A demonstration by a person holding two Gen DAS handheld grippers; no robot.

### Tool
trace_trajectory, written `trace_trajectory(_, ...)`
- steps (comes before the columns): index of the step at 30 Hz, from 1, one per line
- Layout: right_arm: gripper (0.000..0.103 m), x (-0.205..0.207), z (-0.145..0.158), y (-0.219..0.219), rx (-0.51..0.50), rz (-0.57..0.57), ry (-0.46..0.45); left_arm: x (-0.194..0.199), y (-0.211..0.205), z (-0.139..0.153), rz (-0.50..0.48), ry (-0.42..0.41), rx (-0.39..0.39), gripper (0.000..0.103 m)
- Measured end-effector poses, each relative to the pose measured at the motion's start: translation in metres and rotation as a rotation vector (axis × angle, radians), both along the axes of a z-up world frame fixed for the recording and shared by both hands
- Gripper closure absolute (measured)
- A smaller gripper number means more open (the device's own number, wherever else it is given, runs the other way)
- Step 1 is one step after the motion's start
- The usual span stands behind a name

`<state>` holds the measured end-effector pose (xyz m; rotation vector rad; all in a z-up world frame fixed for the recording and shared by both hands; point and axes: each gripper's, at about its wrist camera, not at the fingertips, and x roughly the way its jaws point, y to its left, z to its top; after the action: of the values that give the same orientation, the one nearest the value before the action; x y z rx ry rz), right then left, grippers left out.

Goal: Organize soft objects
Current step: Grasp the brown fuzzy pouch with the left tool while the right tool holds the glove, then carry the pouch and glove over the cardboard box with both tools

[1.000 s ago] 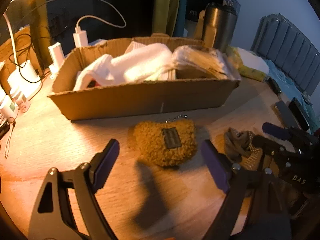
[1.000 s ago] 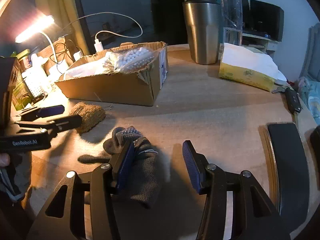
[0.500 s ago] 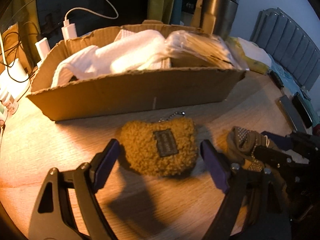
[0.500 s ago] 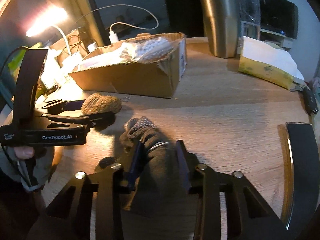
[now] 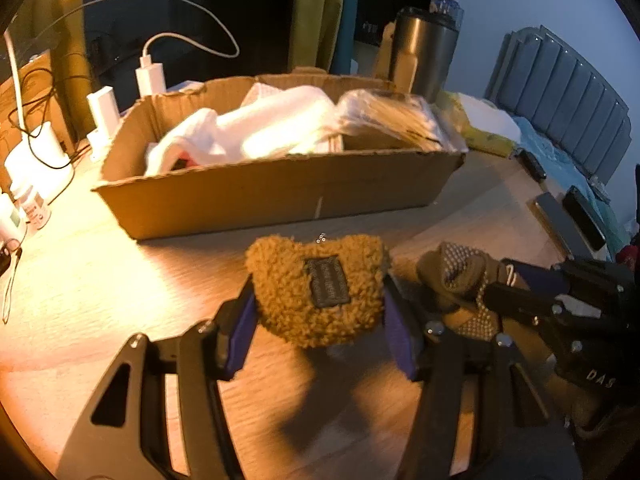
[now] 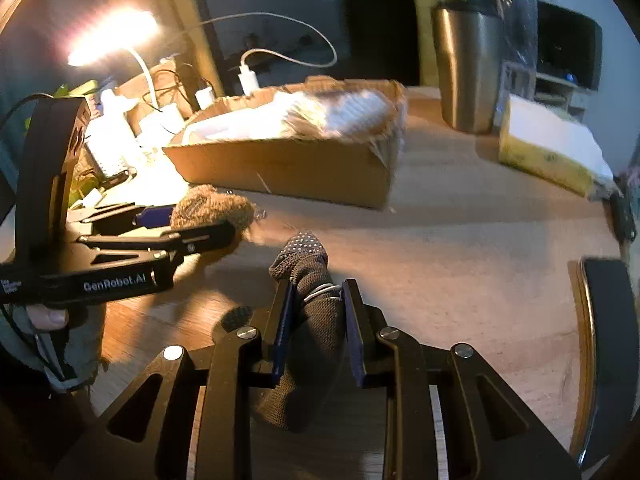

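Soft things lie on the round wooden table (image 6: 460,240) in front of a cardboard box (image 5: 280,196) already stuffed with white cloth (image 5: 256,128) and a clear plastic packet (image 5: 392,116). Nearest the box is a fuzzy tan pouch (image 5: 316,288) with a short bead chain and a dark sewn label whose writing is too blurred to read. The left gripper (image 5: 320,320) has its purple pads on either side of the pouch and its jaws are closing, the pads already pressing into the pile. Just beside it, the right gripper (image 6: 316,320) is clenched on a dark knitted glove (image 6: 316,300) with pale grip dots on the fingertips and a small white loop at the cuff; the glove droops out below the pads. From the right wrist view the left gripper's black body reads "GenRobot.AI", with a thumb on its handle. From the left wrist view the other gripper's side shows the letters "DAS". Behind the box stand a steel tumbler (image 6: 468,68), a yellow tissue pack (image 6: 548,152), white chargers (image 5: 150,76) with a looping cable, and a lit lamp (image 6: 112,36). Dark phones (image 5: 572,220) lie at the table's far edge.
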<state>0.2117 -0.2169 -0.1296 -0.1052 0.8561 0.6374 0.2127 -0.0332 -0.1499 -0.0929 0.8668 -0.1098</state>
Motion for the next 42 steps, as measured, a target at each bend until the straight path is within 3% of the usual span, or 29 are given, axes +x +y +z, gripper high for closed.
trace_trajectory(23,0.077,-0.014,0.051,0.06,-0.016,0.074,-0.117,-0.04,0.056,0.041,0.058,-0.115,-0.049,0.045)
trace_trajectory(42,0.077,0.015,0.102,0.05,0.053,0.112,-0.251,-0.016,0.052,0.083,0.115,-0.197,-0.001,0.045)
